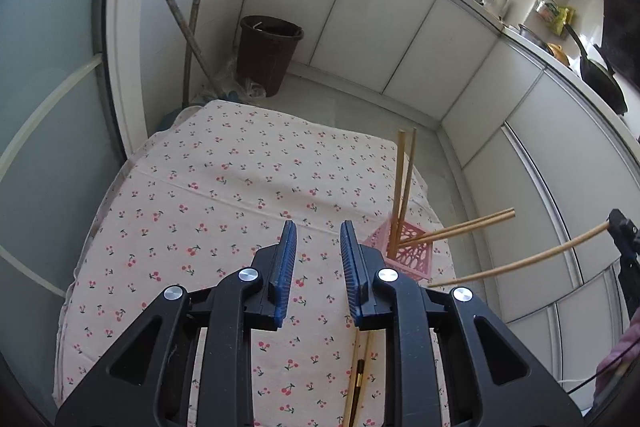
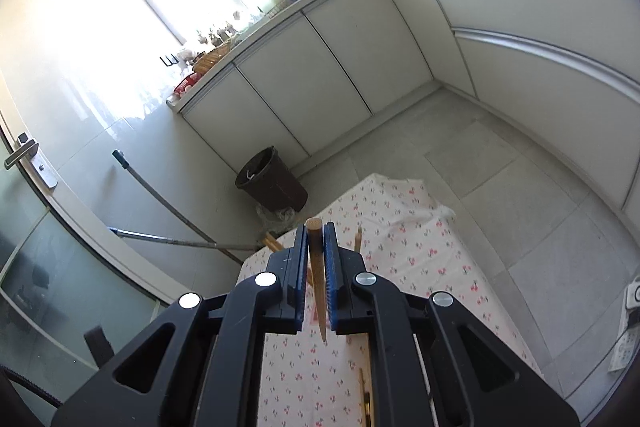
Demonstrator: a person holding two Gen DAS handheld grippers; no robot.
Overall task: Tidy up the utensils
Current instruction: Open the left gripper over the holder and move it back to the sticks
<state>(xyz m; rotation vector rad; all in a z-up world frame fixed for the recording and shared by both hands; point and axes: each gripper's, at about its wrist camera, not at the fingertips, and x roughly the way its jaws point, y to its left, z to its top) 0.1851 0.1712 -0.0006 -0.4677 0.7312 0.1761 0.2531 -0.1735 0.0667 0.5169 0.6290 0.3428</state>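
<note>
- On the surface (image 1: pixel 224 187) lies a cloth with little red cherries, spread flat so there is a soft place to work.
- Near the right edge of the surface stands a small pink basket (image 1: pixel 404 253) with holes in its sides. It stands upright so long things can lean in it.
- In the pink basket stand 4 chopsticks (image 1: pixel 405 187), 2 pointing up and 2 leaning out to the right. They lean on the rim because they are taller than the basket.
- The right tool (image 2: pixel 317 247) is squeezed narrow on 1 wooden chopstick (image 2: pixel 316 267). The stick's thick end is up and its thin tip points down, which I think makes it easy to drop into the basket.
- In the left view that held chopstick is a long curved line off to the right, with its thin tip close to the pink basket.
- The left tool (image 1: pixel 318 247) is wide and holds nothing. It hangs over the cloth, just left of the basket, maybe waiting for its turn.
- Low on the cloth, near the person, lies another pair of chopsticks (image 1: pixel 360 371). I think they go in next.
</note>
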